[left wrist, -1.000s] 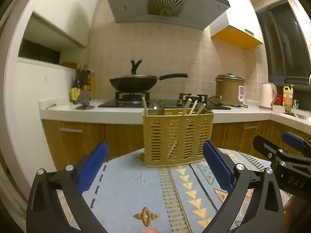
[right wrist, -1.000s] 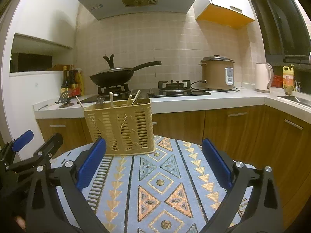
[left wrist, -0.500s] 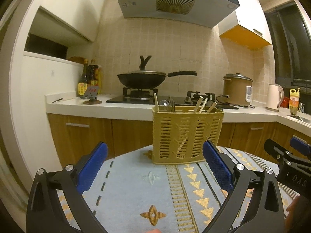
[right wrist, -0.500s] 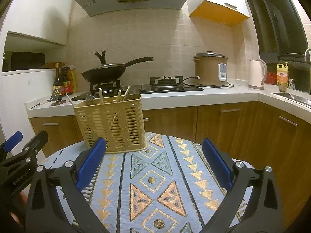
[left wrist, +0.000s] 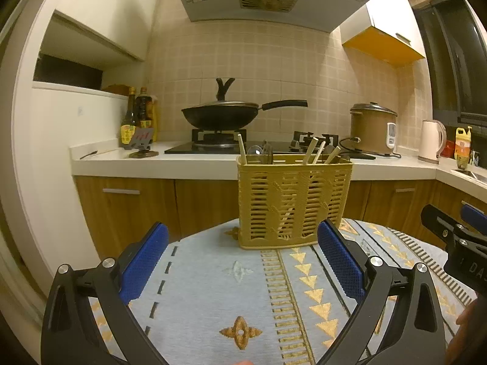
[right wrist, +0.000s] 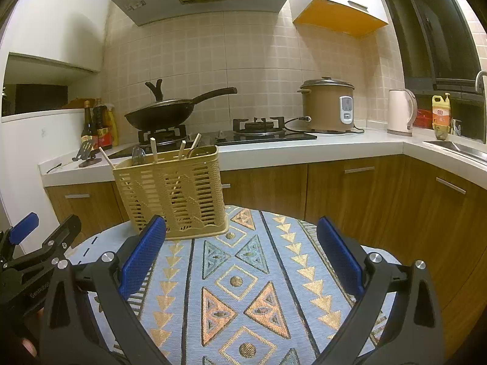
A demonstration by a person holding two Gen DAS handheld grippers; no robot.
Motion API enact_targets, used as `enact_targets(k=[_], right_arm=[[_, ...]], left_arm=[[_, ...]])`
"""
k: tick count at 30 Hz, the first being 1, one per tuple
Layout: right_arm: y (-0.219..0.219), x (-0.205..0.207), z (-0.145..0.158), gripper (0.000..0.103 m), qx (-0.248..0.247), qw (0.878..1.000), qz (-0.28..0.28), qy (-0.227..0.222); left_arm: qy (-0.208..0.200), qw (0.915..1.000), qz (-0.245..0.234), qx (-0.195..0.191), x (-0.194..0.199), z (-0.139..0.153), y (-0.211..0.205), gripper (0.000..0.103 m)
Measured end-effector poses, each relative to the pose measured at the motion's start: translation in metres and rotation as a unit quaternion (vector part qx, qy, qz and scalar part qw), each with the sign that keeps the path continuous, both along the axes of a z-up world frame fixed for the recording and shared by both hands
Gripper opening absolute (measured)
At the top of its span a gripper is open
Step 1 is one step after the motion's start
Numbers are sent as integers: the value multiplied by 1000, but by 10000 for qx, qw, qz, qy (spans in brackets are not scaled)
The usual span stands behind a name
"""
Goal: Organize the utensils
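Note:
A yellow slatted utensil basket (left wrist: 293, 202) (right wrist: 173, 191) stands upright at the far side of a round table. Wooden chopsticks (left wrist: 313, 150) (right wrist: 153, 149) and metal spoons (left wrist: 261, 153) poke out of its top. My left gripper (left wrist: 242, 258) is open and empty, held back from the basket over the tablecloth. My right gripper (right wrist: 240, 252) is open and empty too, to the right of the basket. Each gripper shows at the edge of the other's view.
A patterned blue cloth (right wrist: 243, 289) covers the table (left wrist: 213, 289). Behind runs a white counter (left wrist: 152, 164) with a wok (left wrist: 222, 115) on a gas hob, sauce bottles (left wrist: 137, 115), a rice cooker (right wrist: 330, 106), a kettle (right wrist: 400, 111) and a sink corner (right wrist: 456, 147). Wooden cabinets stand below.
Both grippers have drawn back and swung slightly, so the basket has shifted right in the left view and left in the right view. Both stay open and empty.

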State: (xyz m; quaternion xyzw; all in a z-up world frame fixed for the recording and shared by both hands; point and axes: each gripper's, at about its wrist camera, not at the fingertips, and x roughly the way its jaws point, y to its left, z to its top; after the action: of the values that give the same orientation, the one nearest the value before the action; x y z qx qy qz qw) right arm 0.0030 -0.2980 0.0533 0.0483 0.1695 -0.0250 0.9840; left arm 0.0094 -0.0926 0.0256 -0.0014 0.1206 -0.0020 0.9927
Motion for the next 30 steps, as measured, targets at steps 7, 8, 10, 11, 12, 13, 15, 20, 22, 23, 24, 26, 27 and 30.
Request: enact_targets(k=[7,8,10,11,12,13,15,20,22,23,24,26,27,30], right_arm=[[0,0,0,95,-12,10000,-31,-10],[0,0,0,95,-14,10000,-37,-10],[0,-1,-1,95,-15,10000,-39,-5],[0,-1,-1,95,-17,10000,-41,-5],[1,-1,-1,95,-22,10000,-47,-1],[1,-1,-1,95,-23,10000,-49,6],[1,0,-1,95,-17,10000,-51,12],[0,0,-1,95,-9,10000,-55,28],[0,1,-1,95,-12,10000,-51,44],[0,2,-1,95,-17,10000,-53,48],[1,2,-1,95,-24,10000,-53,48],[1,1,-1,95,-44,10000,-57,44],[2,1,-1,95,-45,10000,-57,45],[2,1,-1,95,-70,9999,-60,40]], left_arm=[[6,10000,5,69,-1,0,-3,95],[7,10000,9,67,-1,0,-3,95],[18,10000,4,47,-1,0,-2,95],[27,10000,-1,34,-1,0,-2,95],[33,10000,-2,28,-1,0,-2,95],[38,10000,-3,24,-1,-1,-1,95],[45,10000,-6,17,-1,0,-1,95],[59,10000,-41,26,0,0,0,95],[39,10000,-52,20,0,1,0,95],[29,10000,-53,16,-1,1,0,95],[28,10000,-52,16,-1,0,0,95],[44,10000,-53,17,-1,0,0,95],[49,10000,-62,11,-1,0,0,95],[63,10000,-62,2,-1,0,1,95]])
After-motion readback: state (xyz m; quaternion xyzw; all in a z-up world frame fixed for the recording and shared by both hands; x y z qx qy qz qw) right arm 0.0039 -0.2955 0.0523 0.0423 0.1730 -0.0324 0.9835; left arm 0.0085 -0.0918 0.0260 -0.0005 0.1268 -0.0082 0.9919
